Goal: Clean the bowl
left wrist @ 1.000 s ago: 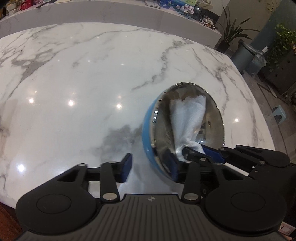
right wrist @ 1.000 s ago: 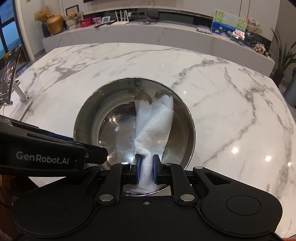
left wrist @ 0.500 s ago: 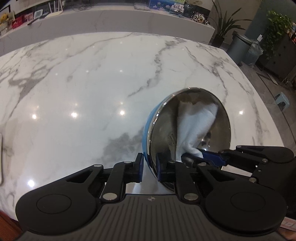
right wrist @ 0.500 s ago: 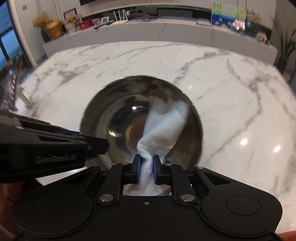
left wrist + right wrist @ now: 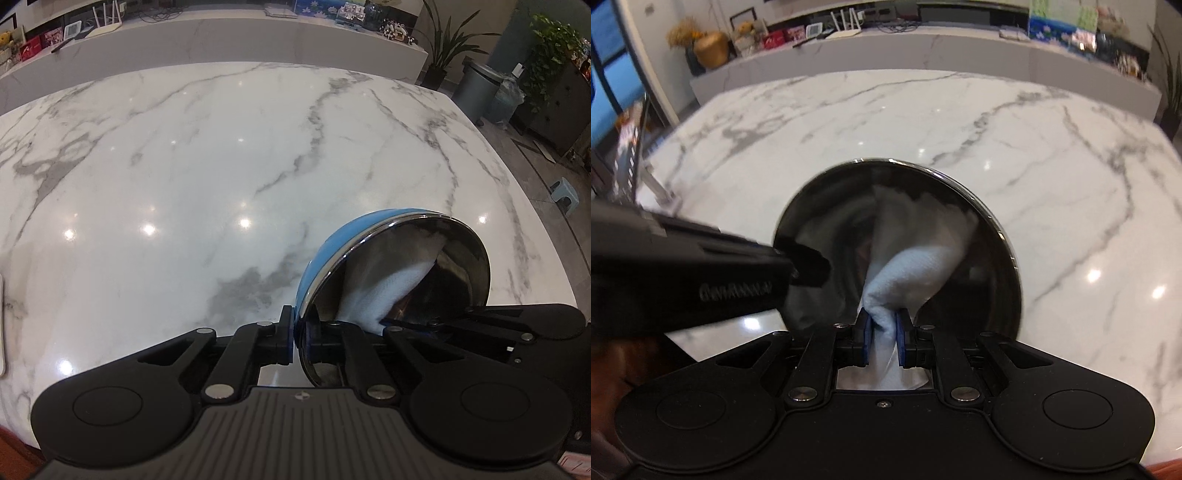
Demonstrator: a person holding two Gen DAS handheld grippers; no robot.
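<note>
Steel-lined and blue outside, the bowl (image 5: 402, 266) stands tipped on edge above the marble table (image 5: 184, 166), mouth facing the right tongs (image 5: 882, 328), which pinch a white cloth (image 5: 916, 251) inside it; left tongs (image 5: 295, 334) clamp its rim.

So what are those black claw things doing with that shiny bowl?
A person is cleaning the bowl with two hand-held grippers. The left gripper is clamped shut on the bowl's rim and holds it tilted above the marble table. The right gripper pinches a white cloth, which is pushed inside the bowl against its shiny steel lining. The bowl is blue on the outside.
</note>
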